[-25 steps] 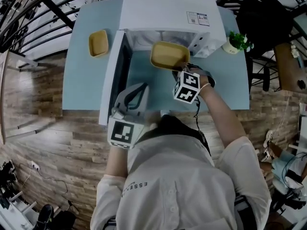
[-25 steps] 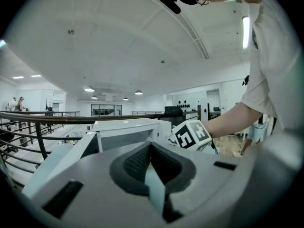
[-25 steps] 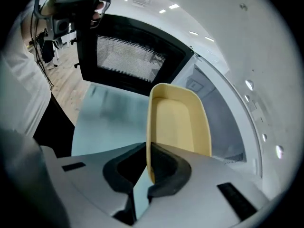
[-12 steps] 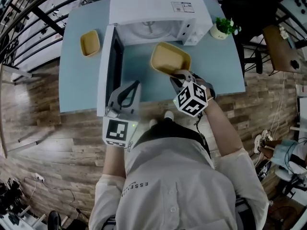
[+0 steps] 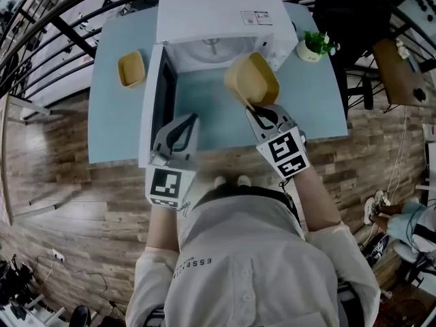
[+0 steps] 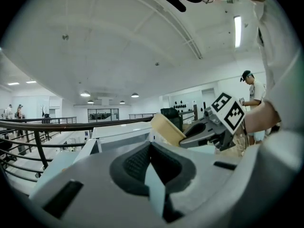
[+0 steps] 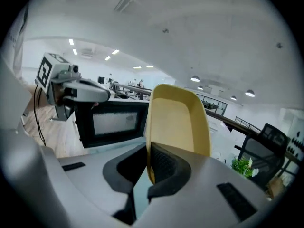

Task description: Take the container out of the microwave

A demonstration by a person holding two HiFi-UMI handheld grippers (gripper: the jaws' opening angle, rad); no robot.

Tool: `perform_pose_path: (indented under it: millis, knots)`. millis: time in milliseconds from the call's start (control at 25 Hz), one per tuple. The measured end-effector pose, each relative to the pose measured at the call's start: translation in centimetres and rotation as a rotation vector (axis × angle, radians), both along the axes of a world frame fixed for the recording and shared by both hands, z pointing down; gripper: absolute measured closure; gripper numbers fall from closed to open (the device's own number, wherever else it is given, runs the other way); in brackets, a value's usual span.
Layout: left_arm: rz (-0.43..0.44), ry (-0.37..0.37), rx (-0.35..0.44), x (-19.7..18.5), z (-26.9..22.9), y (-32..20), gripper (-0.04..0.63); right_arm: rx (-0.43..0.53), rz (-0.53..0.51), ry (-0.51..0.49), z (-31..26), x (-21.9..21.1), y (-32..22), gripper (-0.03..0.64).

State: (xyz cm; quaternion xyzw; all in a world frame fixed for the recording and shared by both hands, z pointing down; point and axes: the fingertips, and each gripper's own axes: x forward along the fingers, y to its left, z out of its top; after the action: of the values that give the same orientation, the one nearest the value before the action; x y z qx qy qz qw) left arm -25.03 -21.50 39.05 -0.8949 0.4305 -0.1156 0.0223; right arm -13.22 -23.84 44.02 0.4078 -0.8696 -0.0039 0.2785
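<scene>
The yellow container (image 5: 253, 79) is outside the microwave (image 5: 214, 12), tipped up on its edge above the blue table (image 5: 310, 94). The right gripper (image 5: 253, 109) pinches its rim. The left gripper (image 5: 189, 121) (jaws together, nothing between them) hangs beside the open door (image 5: 153, 107).

The yellow container (image 5: 252, 80) matches another yellow tub (image 5: 131, 69); white microwave (image 5: 218, 16), pale blue table (image 5: 116, 125), green plant (image 5: 319, 41) in a white pot (image 5: 310, 53).

Shirt print (image 5: 193, 266) seems to read "ESSE"; microwave (image 5: 211, 9) label (image 5: 251, 18) unreadable.
</scene>
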Motion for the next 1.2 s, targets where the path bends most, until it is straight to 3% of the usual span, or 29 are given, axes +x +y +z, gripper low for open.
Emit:
perform_pose_path:
  millis: [440, 880, 1200]
  knots:
    - [-0.055, -0.021, 0.066, 0.5, -2.9, -1.6, 0.594, 0.214, 0.036, -0.310, -7.6, 2.5, -0.9, 0.591]
    - [-0.091, -0.009, 0.119, 1.3, -5.5, -3.5, 0.594, 0.311, 0.030, -0.379, -10.2, 4.3, -1.2, 0.595]
    - [-0.099, -0.013, 0.131, 2.1, -5.9, -3.5, 0.594, 0.296, 0.029, -0.383, -10.1, 4.9, -1.6, 0.598]
